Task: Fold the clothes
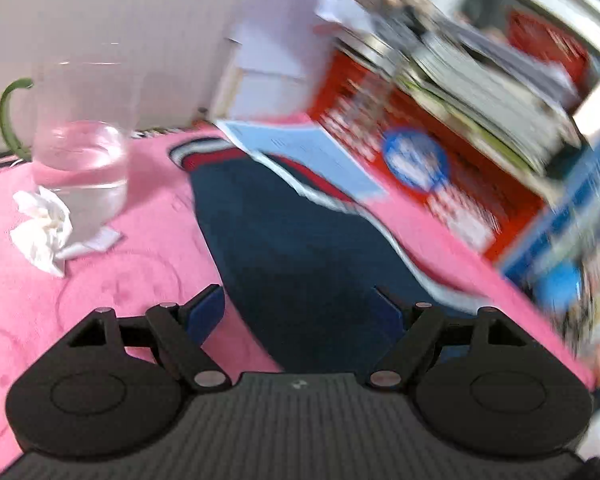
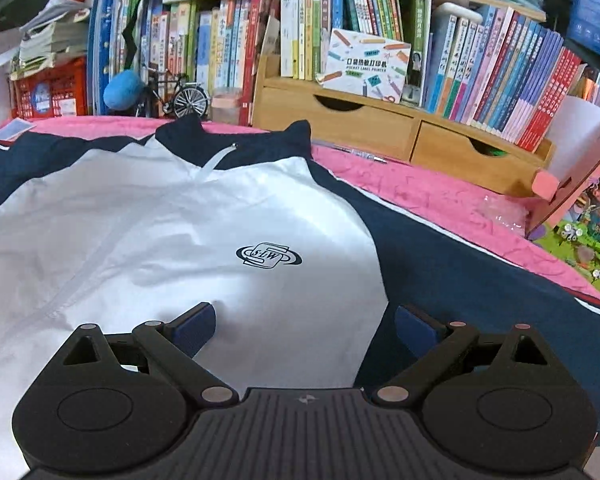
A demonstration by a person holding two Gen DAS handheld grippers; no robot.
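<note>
On pink cloth (image 2: 440, 196), one jacket (image 2: 180, 220), two grippers, left (image 1: 300, 312), right (image 2: 304, 328), fingers wide apart, empty.

A pink cloth (image 2: 440, 196) covers the table. Along its far edge stand a wooden drawer unit (image 2: 380, 120) and rows of books (image 2: 512, 72). A plain pale wall (image 1: 100, 12) rises behind the left corner.

Counted: one jacket (image 2: 172, 232), one glass of water (image 1: 82, 152), one crumpled tissue (image 1: 42, 228), one pink cloth (image 1: 120, 280). Two grippers, left (image 1: 300, 312) and right (image 2: 304, 324). One toy bicycle (image 2: 180, 98), two wooden drawers (image 2: 336, 120); books too many to count.
</note>
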